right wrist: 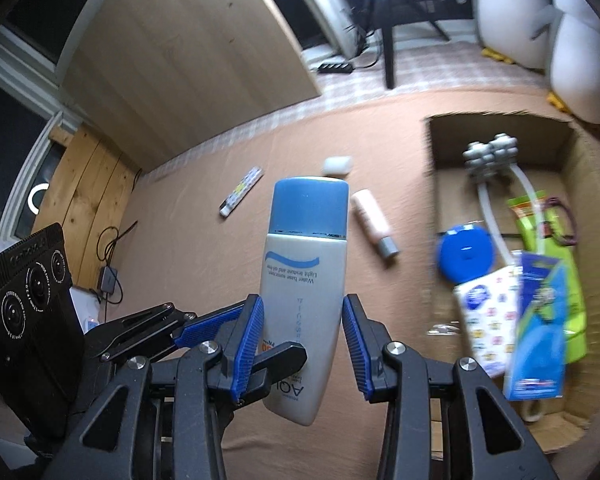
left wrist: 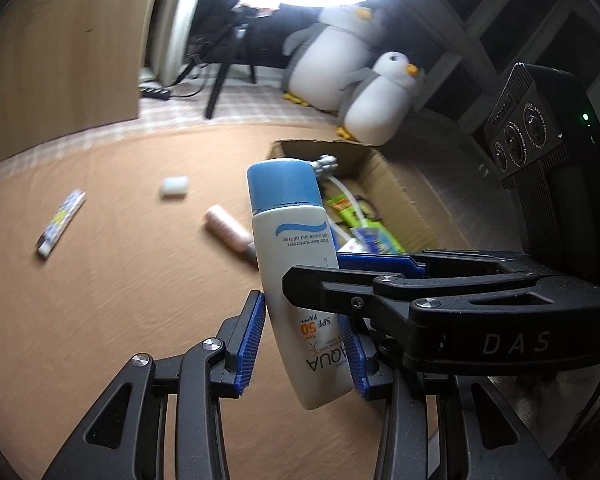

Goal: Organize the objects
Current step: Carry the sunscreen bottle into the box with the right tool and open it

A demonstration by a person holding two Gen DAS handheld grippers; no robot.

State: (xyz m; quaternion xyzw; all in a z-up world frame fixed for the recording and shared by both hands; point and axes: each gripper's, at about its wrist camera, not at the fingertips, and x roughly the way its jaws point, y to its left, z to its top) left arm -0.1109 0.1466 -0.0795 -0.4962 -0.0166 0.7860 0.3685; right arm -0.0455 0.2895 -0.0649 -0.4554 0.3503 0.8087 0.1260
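A white sunscreen bottle (left wrist: 296, 264) with a blue cap is held upright above the brown cloth, also in the right wrist view (right wrist: 304, 280). My left gripper (left wrist: 304, 340) is shut on its lower body. My right gripper (right wrist: 303, 344) is shut on the same bottle; in the left wrist view its black fingers (left wrist: 340, 288) cross in from the right. A cardboard box (right wrist: 572, 168) to the right holds a grey massage roller (right wrist: 490, 156), a blue round case (right wrist: 466, 254), packets and a green pouch. A pink tube (right wrist: 370, 216), a white block (right wrist: 337, 165) and a patterned stick (right wrist: 242, 190) lie on the cloth.
Two plush penguins (left wrist: 380, 96) sit behind the box. A wooden panel (right wrist: 188, 52) stands at the back left. A tripod leg (right wrist: 388, 48) and a power strip (right wrist: 336, 67) are on the checked floor. Cables (right wrist: 110, 256) lie at the left.
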